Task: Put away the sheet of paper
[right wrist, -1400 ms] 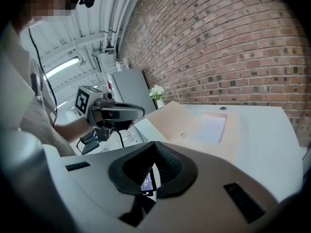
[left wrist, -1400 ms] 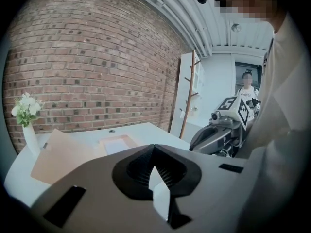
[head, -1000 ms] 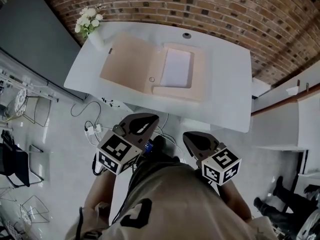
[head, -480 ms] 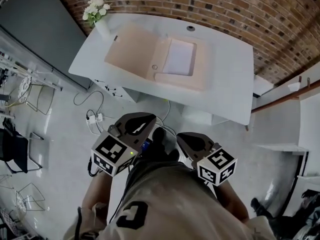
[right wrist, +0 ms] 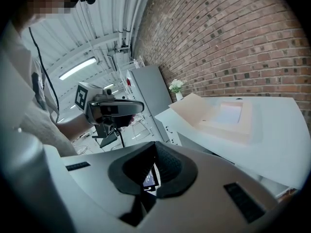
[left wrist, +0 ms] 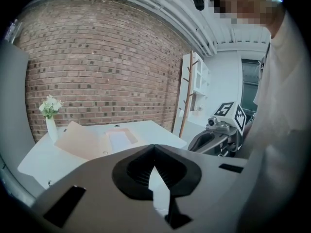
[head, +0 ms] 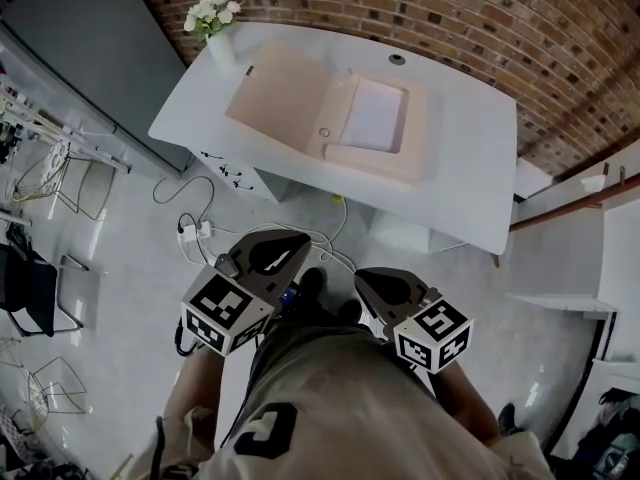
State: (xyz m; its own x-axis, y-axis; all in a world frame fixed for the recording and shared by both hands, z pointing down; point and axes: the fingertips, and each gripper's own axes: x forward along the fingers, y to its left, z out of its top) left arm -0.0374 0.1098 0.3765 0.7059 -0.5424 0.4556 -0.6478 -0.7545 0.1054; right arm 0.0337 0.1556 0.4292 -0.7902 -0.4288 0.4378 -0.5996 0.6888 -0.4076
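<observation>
A white sheet of paper (head: 375,115) lies on the right half of an open beige folder (head: 283,103) on a white table (head: 470,168) against the brick wall. I stand on the floor well short of the table. My left gripper (head: 272,252) and right gripper (head: 384,282) are held close to my body, both shut and empty. In the left gripper view the jaws (left wrist: 154,147) meet at the tips, with the paper (left wrist: 119,140) far ahead. The right gripper view shows its jaws (right wrist: 154,144) closed too, the paper (right wrist: 228,113) off to the right.
A vase of white flowers (head: 215,13) stands at the table's far left corner. A grey panel (head: 90,58) is to the left. Cables and a power strip (head: 195,233) lie on the floor before the table. Wire chairs (head: 45,298) stand at left, white shelving (head: 590,298) at right.
The head view has shifted, so the table now sits further right in the picture. Both grippers stay shut and empty in front of my body.
</observation>
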